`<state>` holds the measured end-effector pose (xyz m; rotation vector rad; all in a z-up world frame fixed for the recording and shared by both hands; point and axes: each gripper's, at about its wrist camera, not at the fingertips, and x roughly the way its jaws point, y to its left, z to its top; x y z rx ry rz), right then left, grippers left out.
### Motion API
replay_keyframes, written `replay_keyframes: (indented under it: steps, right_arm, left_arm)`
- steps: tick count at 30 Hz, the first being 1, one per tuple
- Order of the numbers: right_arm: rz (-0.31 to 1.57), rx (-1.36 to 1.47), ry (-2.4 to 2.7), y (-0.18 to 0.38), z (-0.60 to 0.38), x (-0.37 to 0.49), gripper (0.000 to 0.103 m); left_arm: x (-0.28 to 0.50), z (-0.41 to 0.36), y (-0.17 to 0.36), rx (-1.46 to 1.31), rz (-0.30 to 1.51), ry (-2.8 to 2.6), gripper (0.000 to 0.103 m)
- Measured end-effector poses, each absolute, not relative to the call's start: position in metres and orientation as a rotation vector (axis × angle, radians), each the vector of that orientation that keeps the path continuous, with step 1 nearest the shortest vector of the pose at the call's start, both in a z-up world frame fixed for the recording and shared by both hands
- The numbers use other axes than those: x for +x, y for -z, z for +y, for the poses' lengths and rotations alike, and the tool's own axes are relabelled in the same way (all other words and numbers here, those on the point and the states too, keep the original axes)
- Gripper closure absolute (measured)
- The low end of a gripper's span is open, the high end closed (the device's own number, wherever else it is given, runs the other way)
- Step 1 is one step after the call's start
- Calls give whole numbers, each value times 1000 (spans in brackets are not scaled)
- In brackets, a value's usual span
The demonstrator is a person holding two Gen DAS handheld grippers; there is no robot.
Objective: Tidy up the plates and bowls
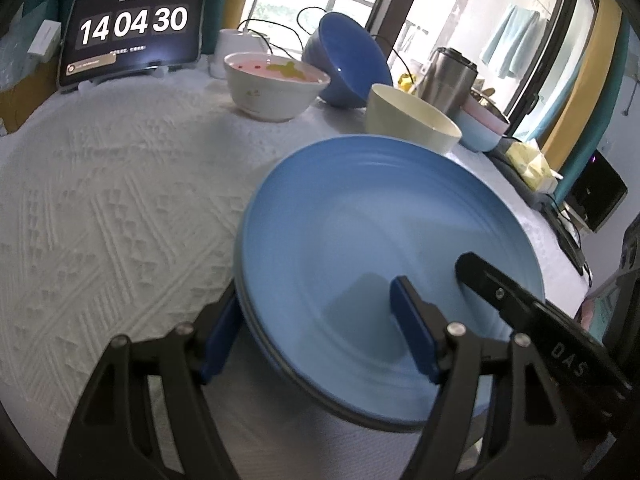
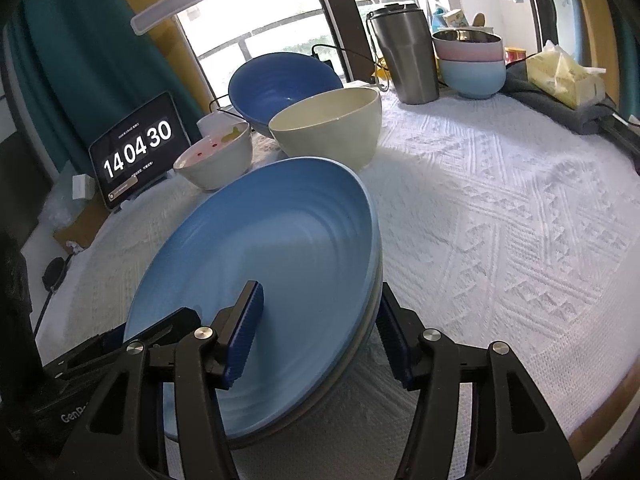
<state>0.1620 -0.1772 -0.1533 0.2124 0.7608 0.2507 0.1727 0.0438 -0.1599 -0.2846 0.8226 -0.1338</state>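
Left gripper (image 1: 320, 332) and right gripper (image 2: 320, 340) angle downward from opposite sides, each with jaws parted, one finger over a rim and the other outside it.

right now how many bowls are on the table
5: white patterned bowl, tilted dark blue bowl, cream bowl, and pink bowl stacked on light blue bowl. Others may be hidden.

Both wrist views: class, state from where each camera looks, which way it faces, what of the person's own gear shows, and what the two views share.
Left wrist: sits behind the left tongs, looking down and forward over the blue plate stack; the right tongs intrude at right.
Right wrist: sits behind the right tongs, straddling the stack's right rim; the left tongs show lower left.
Shared: plates, cream bowl, clock tablet.
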Motion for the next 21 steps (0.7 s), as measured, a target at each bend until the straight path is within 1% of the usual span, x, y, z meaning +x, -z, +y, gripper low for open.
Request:
replay_keyframes:
  steps: [7, 16, 21]
  right_arm:
    - [740, 195, -244, 148, -171, 163, 44]
    - [729, 247, -254, 146, -173, 168, 55]
    - [739, 244, -271, 145, -167, 169, 56]
  left_arm:
    - [171, 54, 160, -327, 815, 150, 30]
    - [168, 62, 160, -351, 799, 142, 30]
    - [167, 69, 161, -368, 793, 111, 30]
